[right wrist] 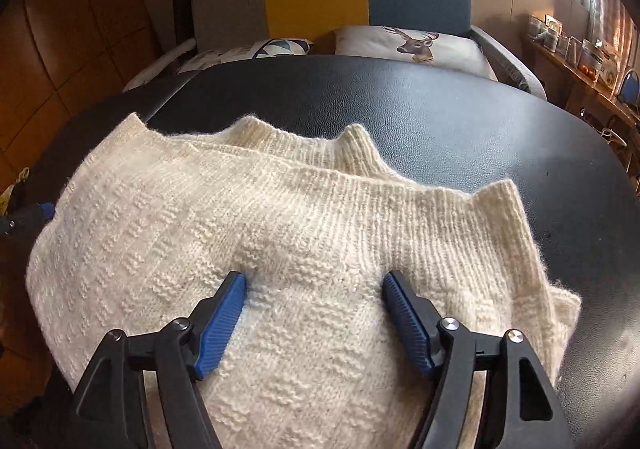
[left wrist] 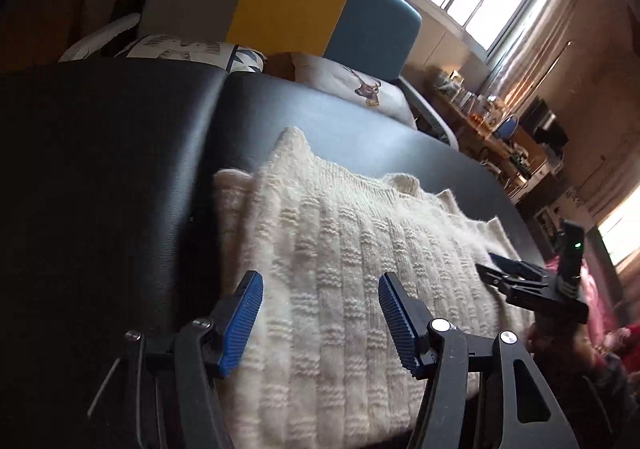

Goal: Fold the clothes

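Hovering over the cream sweater [right wrist: 256, 241], which lies partly folded on the black table [right wrist: 460, 121], we hold both tools spread wide and empty: the right gripper [right wrist: 315, 289] near the ribbed hem, the left gripper [left wrist: 320, 289] over the knit's near edge. We judge the main risk is pinching only the top layer, since the loose knit is stacked and fuzzy, so a lift could peel the fold apart or drag the whole sweater across the slick table. Our left view shows the right gripper [left wrist: 520, 283] from the side at the far edge; our right view shows the layered ribbed edges that the left view hides
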Action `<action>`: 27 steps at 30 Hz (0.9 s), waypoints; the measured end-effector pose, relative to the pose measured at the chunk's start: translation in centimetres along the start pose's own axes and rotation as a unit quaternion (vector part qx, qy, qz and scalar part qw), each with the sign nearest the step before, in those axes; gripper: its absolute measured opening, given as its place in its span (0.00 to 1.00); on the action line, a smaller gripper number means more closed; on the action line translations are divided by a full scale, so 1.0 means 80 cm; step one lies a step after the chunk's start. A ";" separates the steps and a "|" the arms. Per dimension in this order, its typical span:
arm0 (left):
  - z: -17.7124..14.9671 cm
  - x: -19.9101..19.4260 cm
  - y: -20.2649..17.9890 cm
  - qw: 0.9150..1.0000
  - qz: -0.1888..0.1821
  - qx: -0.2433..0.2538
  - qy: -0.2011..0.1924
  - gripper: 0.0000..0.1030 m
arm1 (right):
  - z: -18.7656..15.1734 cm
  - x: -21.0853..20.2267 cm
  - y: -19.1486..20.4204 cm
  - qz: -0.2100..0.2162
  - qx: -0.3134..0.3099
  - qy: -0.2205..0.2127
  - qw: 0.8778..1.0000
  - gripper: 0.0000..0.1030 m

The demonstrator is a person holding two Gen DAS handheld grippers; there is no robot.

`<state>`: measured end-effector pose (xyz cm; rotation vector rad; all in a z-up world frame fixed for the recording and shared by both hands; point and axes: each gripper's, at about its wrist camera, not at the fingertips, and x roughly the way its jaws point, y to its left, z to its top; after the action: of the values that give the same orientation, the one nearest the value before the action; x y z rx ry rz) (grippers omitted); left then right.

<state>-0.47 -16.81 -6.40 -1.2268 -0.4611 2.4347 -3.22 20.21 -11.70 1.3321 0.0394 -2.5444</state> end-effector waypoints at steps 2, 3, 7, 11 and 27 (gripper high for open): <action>-0.002 -0.024 0.026 1.000 -0.026 -0.013 0.004 0.60 | 0.001 0.000 0.003 -0.001 -0.001 -0.002 1.000 0.72; -0.006 -0.032 0.035 0.999 -0.036 -0.012 0.012 0.60 | 0.002 0.001 0.005 -0.004 -0.002 -0.003 1.000 0.73; -0.035 -0.033 0.045 0.997 -0.066 0.000 0.051 0.59 | 0.003 0.002 0.008 -0.007 0.001 -0.009 1.000 0.76; -0.057 -0.024 0.039 0.992 -0.099 0.000 0.076 0.59 | 0.003 0.000 0.005 -0.002 0.001 -0.012 1.000 0.76; -0.089 -0.029 0.068 0.985 -0.118 -0.071 0.101 0.16 | 0.002 0.000 -0.010 0.021 -0.012 -0.030 0.999 0.77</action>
<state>5.61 -21.84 -11.22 -1.3745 -0.6864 2.0859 -3.52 20.98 -11.69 1.2345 0.0286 -2.5383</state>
